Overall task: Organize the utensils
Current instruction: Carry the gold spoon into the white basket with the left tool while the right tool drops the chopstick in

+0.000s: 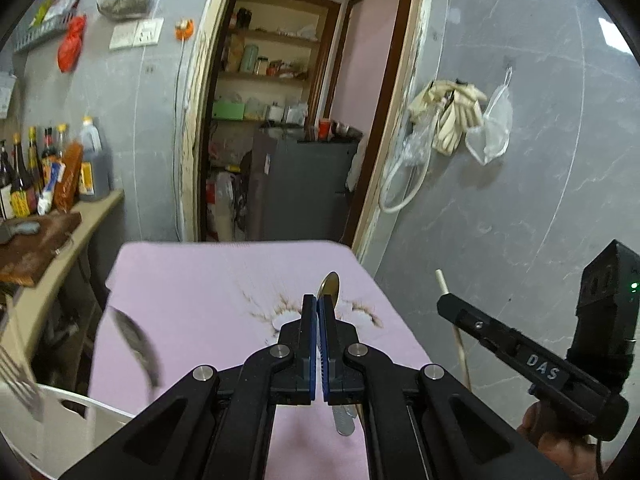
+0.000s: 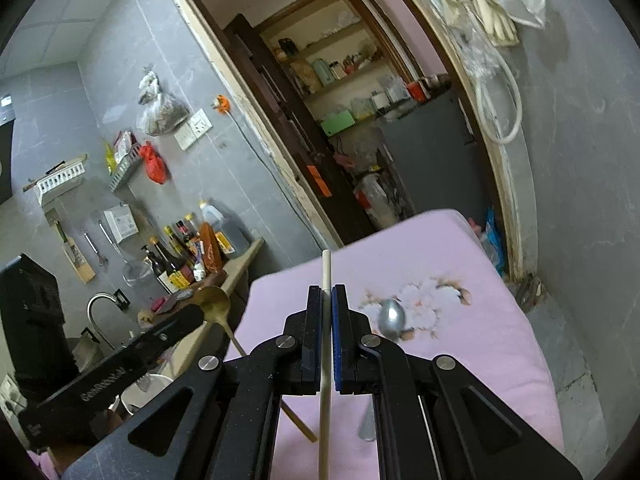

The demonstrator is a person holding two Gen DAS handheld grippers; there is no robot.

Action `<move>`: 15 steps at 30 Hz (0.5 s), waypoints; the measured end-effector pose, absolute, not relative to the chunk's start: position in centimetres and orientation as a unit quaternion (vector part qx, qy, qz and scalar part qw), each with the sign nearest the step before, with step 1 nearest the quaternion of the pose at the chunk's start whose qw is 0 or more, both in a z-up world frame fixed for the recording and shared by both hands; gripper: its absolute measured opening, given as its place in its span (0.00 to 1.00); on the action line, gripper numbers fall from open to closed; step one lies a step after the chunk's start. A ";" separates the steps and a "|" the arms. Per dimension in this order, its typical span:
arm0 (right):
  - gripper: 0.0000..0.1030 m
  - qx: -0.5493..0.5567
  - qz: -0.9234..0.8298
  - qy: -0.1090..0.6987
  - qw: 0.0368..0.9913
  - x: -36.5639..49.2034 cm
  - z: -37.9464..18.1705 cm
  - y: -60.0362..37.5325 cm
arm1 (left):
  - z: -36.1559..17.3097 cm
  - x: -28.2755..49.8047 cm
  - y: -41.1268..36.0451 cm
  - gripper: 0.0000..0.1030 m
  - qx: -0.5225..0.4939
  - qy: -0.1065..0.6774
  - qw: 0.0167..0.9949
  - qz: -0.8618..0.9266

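In the left view, a gold spoon (image 1: pixel 329 289) is pinched by the left gripper (image 1: pixel 316 312) above the cloth (image 1: pixel 192 300); a white bin (image 1: pixel 72 420) is seen at 8 o'clock. In the right view, a chopstick (image 2: pixel 326 280) is pinched by the right gripper (image 2: pixel 327 304). A grey spoon (image 2: pixel 391 316) is left on the cloth at 2 o'clock, so the sorting is judged unfinished.

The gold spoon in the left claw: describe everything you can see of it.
The gold spoon looks like brass-coloured metal, with an oval bowl and a long thin handle. The left claw is shut on its neck just below the bowl. The bowl sticks out past the fingertips and the handle slants down behind them. It is lifted above the pink cloth, touching nothing else.
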State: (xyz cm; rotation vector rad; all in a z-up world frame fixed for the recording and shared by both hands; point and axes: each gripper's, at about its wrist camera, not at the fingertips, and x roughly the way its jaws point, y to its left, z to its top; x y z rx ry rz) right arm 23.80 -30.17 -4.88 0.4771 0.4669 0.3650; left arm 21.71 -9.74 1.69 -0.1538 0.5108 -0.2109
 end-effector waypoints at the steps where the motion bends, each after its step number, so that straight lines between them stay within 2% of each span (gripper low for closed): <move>1: 0.04 0.231 0.180 0.224 0.930 23.7 -4.3 -29.8 | 2.4 21.4 -9.3 0.02 -0.078 0.249 0.960 -0.105; 15: 0.04 0.189 0.230 0.155 0.942 21.6 3.5 -20.5 | 8.9 16.6 0.5 0.02 -0.108 0.207 0.970 -0.063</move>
